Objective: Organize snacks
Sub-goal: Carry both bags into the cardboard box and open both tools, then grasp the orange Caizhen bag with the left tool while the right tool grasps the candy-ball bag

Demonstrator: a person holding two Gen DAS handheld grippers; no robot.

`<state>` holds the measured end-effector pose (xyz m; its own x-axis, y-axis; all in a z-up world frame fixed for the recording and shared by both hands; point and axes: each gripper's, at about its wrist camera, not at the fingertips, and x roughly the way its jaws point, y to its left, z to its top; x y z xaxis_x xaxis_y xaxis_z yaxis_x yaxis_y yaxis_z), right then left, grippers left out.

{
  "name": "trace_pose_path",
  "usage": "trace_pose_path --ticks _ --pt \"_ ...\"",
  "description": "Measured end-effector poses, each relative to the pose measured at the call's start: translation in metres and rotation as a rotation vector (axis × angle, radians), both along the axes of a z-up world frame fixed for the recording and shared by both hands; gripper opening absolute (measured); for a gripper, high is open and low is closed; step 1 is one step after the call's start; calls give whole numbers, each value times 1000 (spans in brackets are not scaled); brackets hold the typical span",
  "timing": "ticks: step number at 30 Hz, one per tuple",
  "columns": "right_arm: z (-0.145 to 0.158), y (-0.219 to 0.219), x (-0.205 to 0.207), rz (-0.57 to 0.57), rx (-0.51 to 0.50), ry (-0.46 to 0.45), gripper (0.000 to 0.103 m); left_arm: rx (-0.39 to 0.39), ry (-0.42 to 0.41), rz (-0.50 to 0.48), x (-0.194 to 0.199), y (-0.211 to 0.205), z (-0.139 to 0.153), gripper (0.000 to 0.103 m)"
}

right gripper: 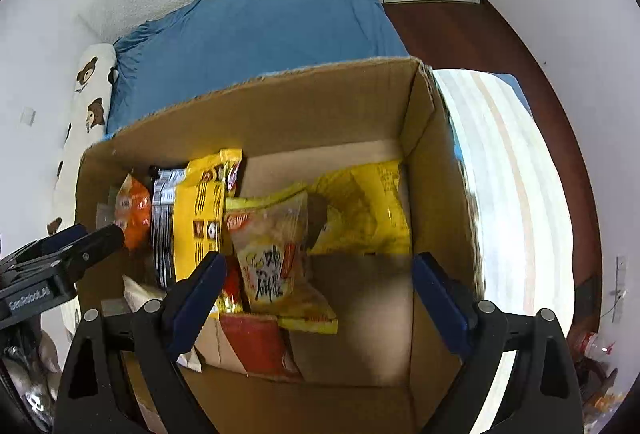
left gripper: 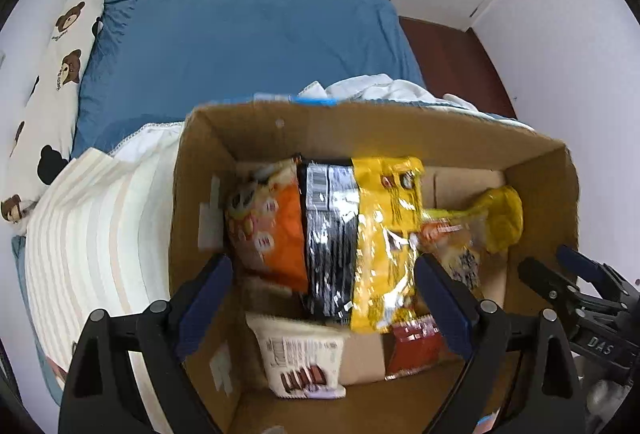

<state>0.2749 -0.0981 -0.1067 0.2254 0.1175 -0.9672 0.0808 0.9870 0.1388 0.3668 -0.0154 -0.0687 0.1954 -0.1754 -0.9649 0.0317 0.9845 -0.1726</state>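
Observation:
An open cardboard box (left gripper: 280,130) (right gripper: 320,106) stands on the bed and holds several snack packs. An orange bag (left gripper: 272,230), a black-and-silver pack (left gripper: 328,254) and a tall yellow bag (left gripper: 384,234) lean side by side. A white pack (left gripper: 300,358) and a red pack (left gripper: 412,350) lie nearer me. Further right lie a clear pack with printed characters (right gripper: 272,258) and a crumpled yellow bag (right gripper: 360,210). My left gripper (left gripper: 324,298) hangs open over the left half of the box, pads touching nothing. My right gripper (right gripper: 320,294) hangs open over the right half, also empty.
The box sits on a striped cloth (left gripper: 92,234) (right gripper: 512,194) laid on a blue-sheeted bed (left gripper: 240,34). A bear-print pillow (left gripper: 52,74) lies along the left wall. White fabric (left gripper: 380,86) bunches behind the box. Dark wood floor (right gripper: 460,30) lies to the right.

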Motion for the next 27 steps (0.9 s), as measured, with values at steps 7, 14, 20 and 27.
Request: trace_pose_path --ticks 7,14,20,27 --pt "14 10 -35 26 -24 -52 96 1 -79 16 -43 0 21 93" --pt "44 17 -85 39 -43 -156 96 34 -220 19 -94 -4 62 93" --pt "78 19 -131 43 -25 -241 96 46 -293 15 -139 -7 88 93" --pt "110 20 -178 58 -35 -314 96 44 -351 17 -186 -8 110 93"
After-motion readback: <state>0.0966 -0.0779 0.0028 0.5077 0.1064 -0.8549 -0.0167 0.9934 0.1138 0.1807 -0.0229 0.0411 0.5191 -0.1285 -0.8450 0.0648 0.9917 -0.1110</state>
